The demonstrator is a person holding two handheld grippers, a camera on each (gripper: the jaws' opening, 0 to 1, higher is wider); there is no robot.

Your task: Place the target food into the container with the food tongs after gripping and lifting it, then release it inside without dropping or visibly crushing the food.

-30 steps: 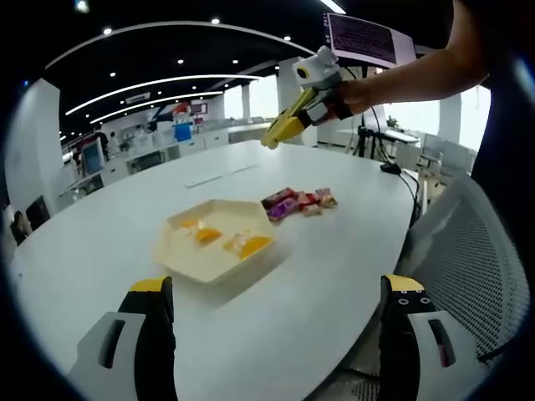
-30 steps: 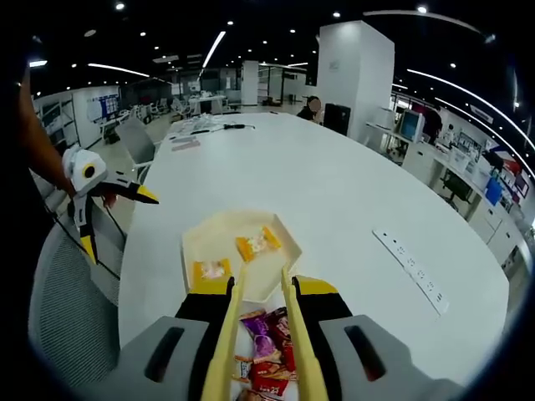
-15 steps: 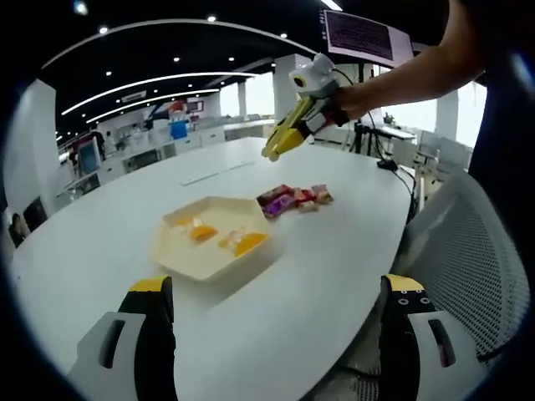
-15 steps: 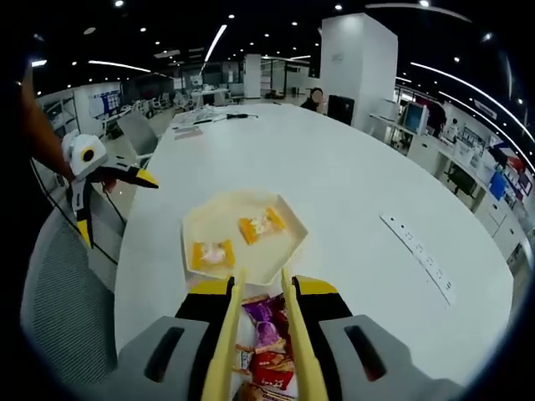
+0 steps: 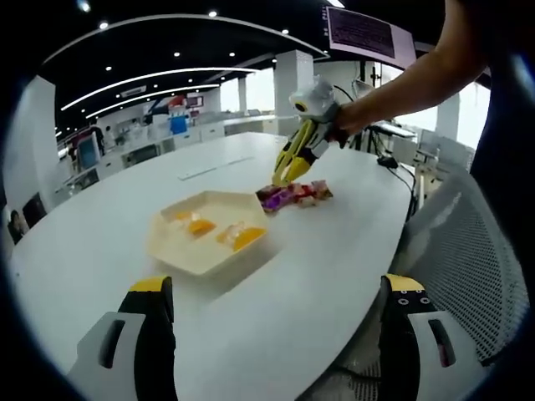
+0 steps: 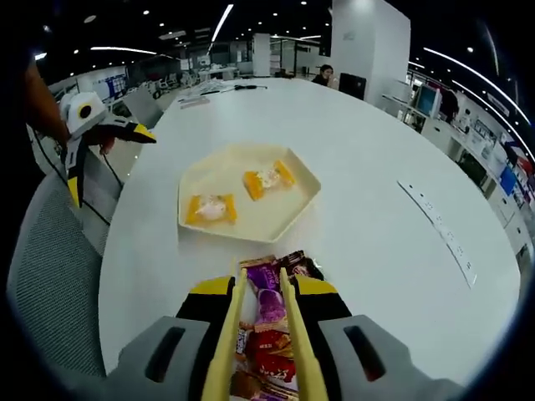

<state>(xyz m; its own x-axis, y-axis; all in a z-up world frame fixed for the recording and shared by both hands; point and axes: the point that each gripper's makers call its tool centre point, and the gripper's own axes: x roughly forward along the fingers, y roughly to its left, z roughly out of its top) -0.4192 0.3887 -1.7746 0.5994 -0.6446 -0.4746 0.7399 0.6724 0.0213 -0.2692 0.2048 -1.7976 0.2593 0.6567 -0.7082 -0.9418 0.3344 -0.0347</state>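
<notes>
Snacks in shiny purple and red wrappers (image 6: 269,322) lay right under the right claw (image 6: 259,288), tongs nearly together, gripping nothing; left claw (image 5: 276,292) spread wide, farther off.

A large white oval counter (image 6: 359,200) stands in an open office with a dark ceiling and strip lights (image 5: 159,81). A grey mesh chair (image 5: 472,267) sits at three o'clock; a white pillar (image 6: 368,33) rises at one o'clock.
</notes>
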